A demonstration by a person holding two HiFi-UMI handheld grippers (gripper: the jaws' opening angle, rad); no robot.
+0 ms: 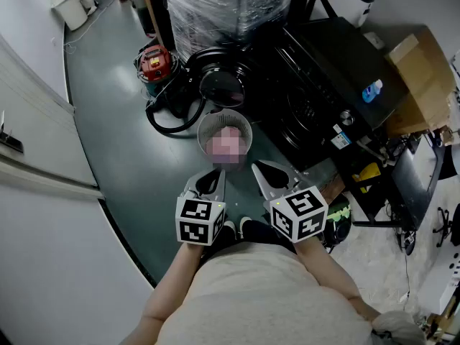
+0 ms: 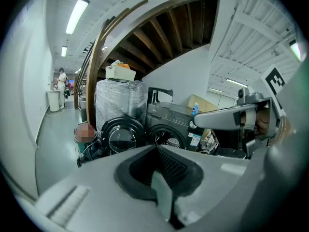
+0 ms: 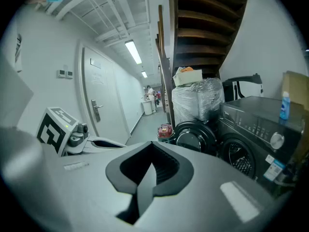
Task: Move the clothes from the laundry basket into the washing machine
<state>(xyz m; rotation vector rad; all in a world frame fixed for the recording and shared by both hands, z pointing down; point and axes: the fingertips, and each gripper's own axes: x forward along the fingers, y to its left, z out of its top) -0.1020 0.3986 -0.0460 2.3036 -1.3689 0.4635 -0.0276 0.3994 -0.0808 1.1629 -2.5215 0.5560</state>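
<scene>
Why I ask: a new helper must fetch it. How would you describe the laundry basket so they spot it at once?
Find the big dark washing machine. On the floor in front of its open round door stands the laundry basket: a pale grey round tub, unlike the red vacuum cleaner nearby.

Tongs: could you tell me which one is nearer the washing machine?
The right tongs: the washing machine stands on their side, the left tongs farther off.

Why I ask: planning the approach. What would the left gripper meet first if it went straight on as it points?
Probably the washing machine, by its open porthole, seen just over the left gripper, fingers shut. The laundry basket seems to lie below that line; depth is unclear.
</scene>
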